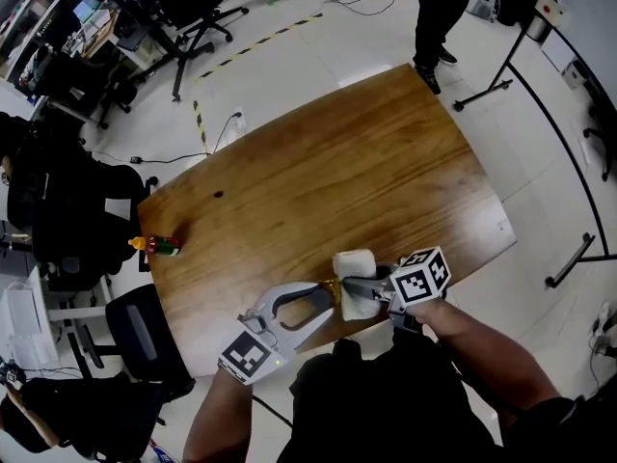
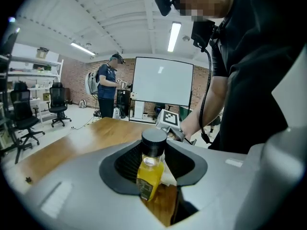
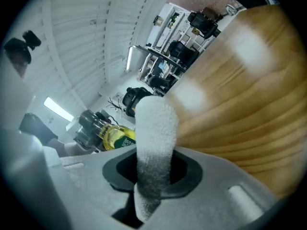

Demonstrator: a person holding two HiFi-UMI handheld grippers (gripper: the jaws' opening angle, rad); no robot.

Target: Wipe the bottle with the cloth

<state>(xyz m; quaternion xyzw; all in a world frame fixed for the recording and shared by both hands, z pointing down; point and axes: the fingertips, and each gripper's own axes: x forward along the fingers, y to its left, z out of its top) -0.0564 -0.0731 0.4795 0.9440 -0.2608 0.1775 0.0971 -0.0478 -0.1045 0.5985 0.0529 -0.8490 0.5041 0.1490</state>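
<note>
A small bottle (image 2: 150,169) of yellow juice with a black cap stands upright between my left gripper's (image 2: 152,171) jaws, which are shut on its body. In the head view that gripper (image 1: 328,295) hangs over the table's near edge, and only a yellow bit of the bottle (image 1: 332,285) shows. My right gripper (image 1: 362,285) is shut on a folded white cloth (image 1: 354,280) right beside the bottle. In the right gripper view the cloth (image 3: 154,143) sticks up from the jaws, with the bottle (image 3: 109,135) just to its left. Whether they touch I cannot tell.
The wooden table (image 1: 366,172) holds another small bottle (image 1: 157,246) with an orange cap, lying near its left edge. A black chair (image 1: 145,336) stands by the table's near left corner. A person (image 1: 439,17) stands beyond the far end, among office chairs and cables.
</note>
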